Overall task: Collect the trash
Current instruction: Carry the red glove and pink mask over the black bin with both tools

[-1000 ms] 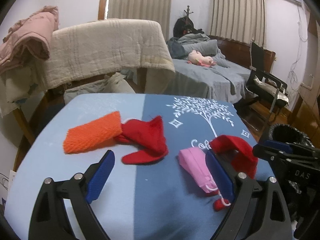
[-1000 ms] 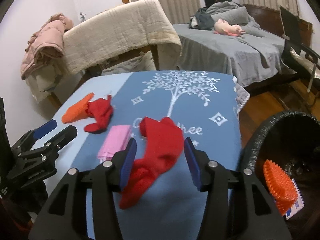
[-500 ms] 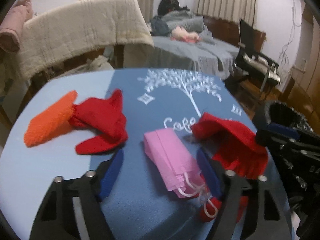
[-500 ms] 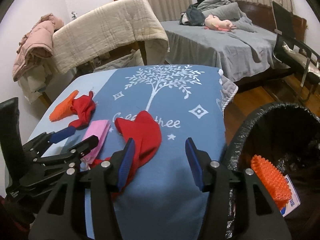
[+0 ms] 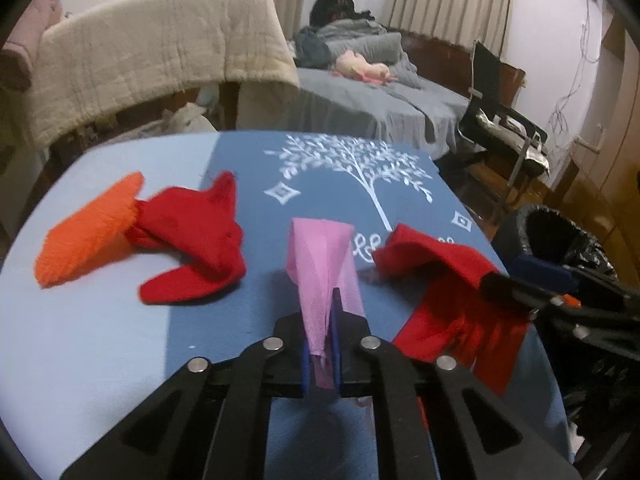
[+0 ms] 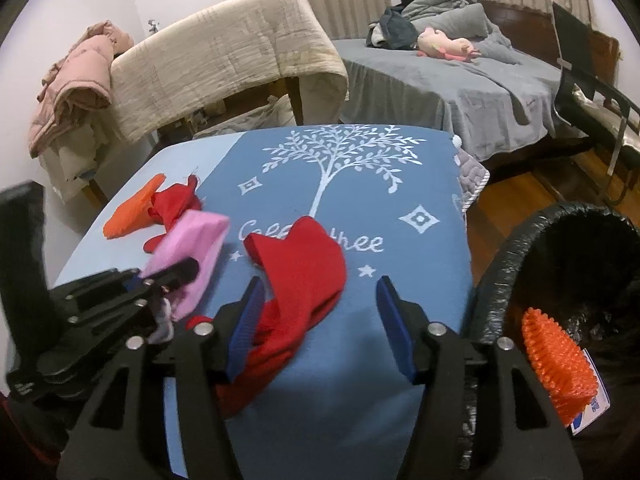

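Observation:
My left gripper (image 5: 322, 344) is shut on a pink face mask (image 5: 322, 264), lifted off the blue table cloth (image 5: 120, 360); it also shows in the right wrist view (image 6: 188, 256). A red sock (image 5: 444, 300) lies at the table's right edge, also in the right wrist view (image 6: 304, 280). My right gripper (image 6: 320, 324) is open and empty, its left finger over that sock. Another red sock (image 5: 192, 240) and an orange knit piece (image 5: 88, 232) lie at the left. A black-lined trash bin (image 6: 560, 280) stands right of the table and holds an orange mesh item (image 6: 556, 356).
A chair draped with a beige quilt (image 6: 224, 56) stands behind the table. A bed with grey bedding (image 6: 460, 80) and a black chair (image 6: 588, 80) are farther back. Wooden floor (image 6: 520, 192) lies between table and bed.
My left gripper has closed on the pink mask and raised it. My right gripper has shifted right, so the red sock now lies at its left finger.

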### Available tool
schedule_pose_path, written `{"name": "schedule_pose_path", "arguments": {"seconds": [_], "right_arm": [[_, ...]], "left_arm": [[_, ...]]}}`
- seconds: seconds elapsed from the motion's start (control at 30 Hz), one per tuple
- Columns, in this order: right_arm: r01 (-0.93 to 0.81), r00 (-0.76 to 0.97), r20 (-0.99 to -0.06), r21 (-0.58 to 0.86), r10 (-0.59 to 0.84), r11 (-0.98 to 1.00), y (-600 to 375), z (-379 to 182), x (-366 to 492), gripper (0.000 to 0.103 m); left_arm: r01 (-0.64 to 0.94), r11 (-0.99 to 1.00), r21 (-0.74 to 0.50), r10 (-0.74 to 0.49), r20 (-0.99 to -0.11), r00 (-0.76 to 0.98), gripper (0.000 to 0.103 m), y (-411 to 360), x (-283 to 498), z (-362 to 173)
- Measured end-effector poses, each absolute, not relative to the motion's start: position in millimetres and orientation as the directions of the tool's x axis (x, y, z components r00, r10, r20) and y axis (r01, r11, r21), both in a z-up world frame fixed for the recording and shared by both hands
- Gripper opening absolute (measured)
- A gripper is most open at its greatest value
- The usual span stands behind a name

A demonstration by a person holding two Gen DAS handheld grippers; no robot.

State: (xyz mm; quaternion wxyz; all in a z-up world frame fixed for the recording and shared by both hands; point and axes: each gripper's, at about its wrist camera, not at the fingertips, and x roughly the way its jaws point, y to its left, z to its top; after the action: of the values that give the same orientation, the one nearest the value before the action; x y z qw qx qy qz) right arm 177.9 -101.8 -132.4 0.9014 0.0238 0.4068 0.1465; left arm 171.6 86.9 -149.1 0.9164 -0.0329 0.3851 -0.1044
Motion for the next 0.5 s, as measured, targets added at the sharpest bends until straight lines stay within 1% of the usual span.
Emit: {"name": "schedule_pose_path", "arguments": {"seconds": [0.13, 0.17, 0.2, 0.23, 0.27, 0.3, 0.33, 0.37, 0.5], "right_arm": [[-0.247, 0.611, -0.742, 0.153, 0.276, 0.957, -93.4, -138.2, 182.1, 0.062], [-0.251, 0.604, -0.746, 0.156, 0.28, 0.955, -91.3, -139.8, 183.2, 0.058], [-0.255, 0.598, -0.75, 0.159, 0.285, 0.954, -89.8, -140.8, 184.1, 0.047], [-0.26, 0.588, -0.754, 0.166, 0.292, 0.951, -88.2, -141.9, 185.1, 0.042], [-0.264, 0.581, -0.756, 0.173, 0.3, 0.949, -86.8, -142.5, 185.5, 0.03], [-0.274, 0.572, -0.758, 0.183, 0.313, 0.944, -85.0, -142.5, 185.4, 0.015], [-0.285, 0.566, -0.76, 0.182, 0.318, 0.941, -83.2, -142.0, 184.8, 0.009], [-0.293, 0.564, -0.762, 0.176, 0.319, 0.94, -81.6, -141.1, 183.7, 0.005], [-0.301, 0.58, -0.741, 0.192, 0.339, 0.934, -82.5, -130.5, 177.9, 0.003]], "left_arm": [[0.142, 0.981, -0.132, -0.193, -0.684, 0.704, 0.008, 97.7, 163.8, -139.8], [0.135, 0.982, -0.129, -0.187, -0.681, 0.708, 0.008, 100.5, 162.3, -137.7], [0.13, 0.983, -0.129, -0.183, -0.68, 0.71, 0.008, 102.3, 162.3, -136.4], [0.125, 0.984, -0.128, -0.179, -0.678, 0.713, 0.008, 104.5, 161.3, -134.7], [0.12, 0.985, -0.125, -0.173, -0.677, 0.715, 0.008, 106.6, 160.3, -133.2], [0.117, 0.986, -0.121, -0.168, -0.676, 0.718, 0.008, 108.4, 159.1, -131.7], [0.114, 0.986, -0.119, -0.164, -0.674, 0.72, 0.008, 109.9, 158.0, -129.9], [0.111, 0.987, -0.117, -0.161, -0.674, 0.721, 0.008, 110.6, 157.2, -128.5], [0.1, 0.989, -0.108, -0.146, -0.662, 0.735, 0.008, 110.2, 150.7, -119.6]]}}
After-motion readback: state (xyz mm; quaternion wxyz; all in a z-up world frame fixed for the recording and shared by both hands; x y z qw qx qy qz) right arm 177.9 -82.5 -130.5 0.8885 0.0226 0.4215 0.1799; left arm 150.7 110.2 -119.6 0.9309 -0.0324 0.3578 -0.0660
